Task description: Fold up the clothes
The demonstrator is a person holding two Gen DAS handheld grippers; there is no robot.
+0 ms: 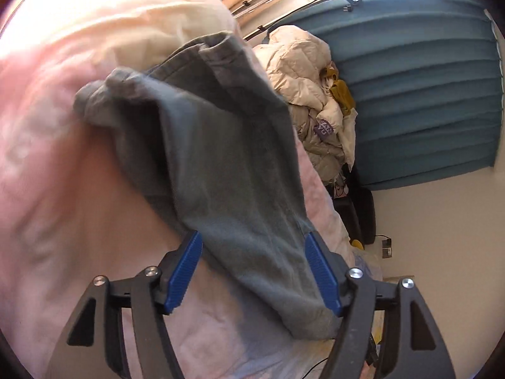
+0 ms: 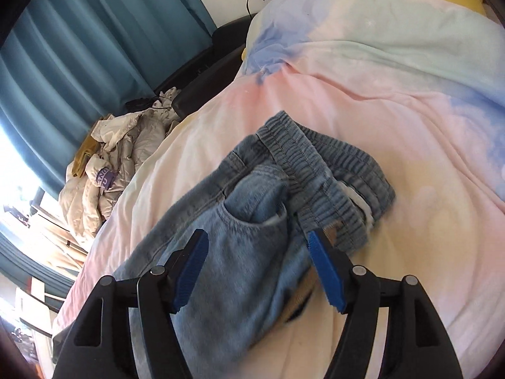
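The jeans (image 2: 252, 221) lie on the bed's pastel duvet (image 2: 394, 94), their long axis running from the elastic waistband (image 2: 318, 170), just ahead of the right gripper (image 2: 258, 271), to the leg end under the left gripper (image 1: 252, 271). Each gripper sits over its own end, so neither is clearly nearer. Both stand wide open; denim lies between the blue pads (image 1: 186, 271), but nothing is pinched, though whether a pad touches the cloth I cannot tell.
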